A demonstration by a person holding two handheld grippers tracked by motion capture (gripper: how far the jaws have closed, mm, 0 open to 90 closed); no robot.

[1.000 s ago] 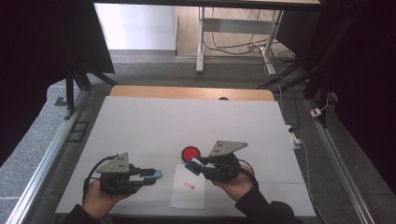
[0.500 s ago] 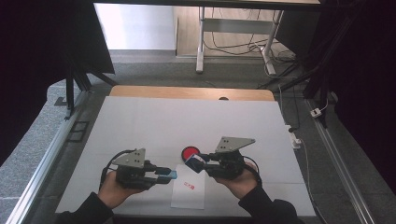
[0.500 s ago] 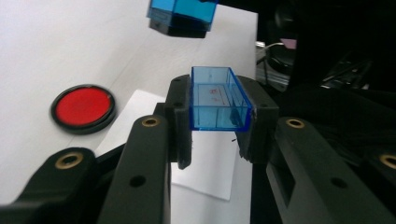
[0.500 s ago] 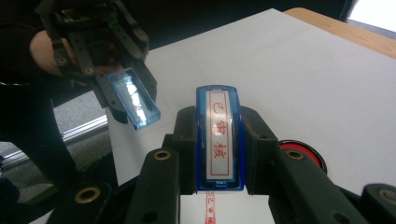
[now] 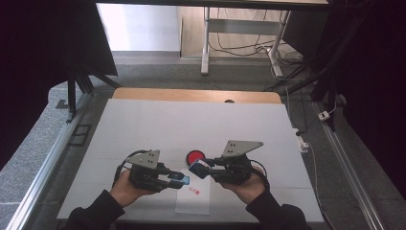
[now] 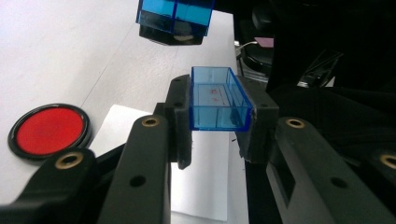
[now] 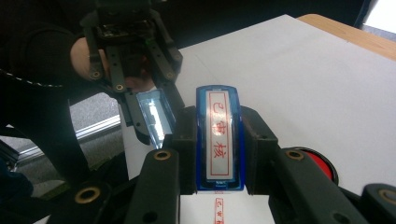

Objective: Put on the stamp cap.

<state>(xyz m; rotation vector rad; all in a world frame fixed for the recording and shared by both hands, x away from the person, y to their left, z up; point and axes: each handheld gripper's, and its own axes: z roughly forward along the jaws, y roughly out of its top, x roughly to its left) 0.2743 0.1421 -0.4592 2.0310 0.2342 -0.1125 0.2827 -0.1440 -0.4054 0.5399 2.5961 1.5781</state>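
High view: the white paper sheet (image 5: pixel 193 201) is partly hidden under both grippers, its printed red mark too small to be read. Above it, a clear blue plastic cap (image 6: pixel 217 99) is clamped by the left gripper (image 5: pixel 178 180), and a blue rectangular stamp (image 7: pixel 219 135) by the right gripper (image 5: pixel 200 167), the two just apart. Bare white table (image 5: pixel 191 124) is left beyond the round red ink pad (image 5: pixel 195 155) behind the sheet.

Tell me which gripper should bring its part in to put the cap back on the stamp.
Probably the left gripper: it holds the light, open blue cap, already near the stamp clamped steady in the right gripper.

Stamp (image 6: pixel 173 19) cut by top edge, paper sheet (image 5: pixel 194 206) print too small to read
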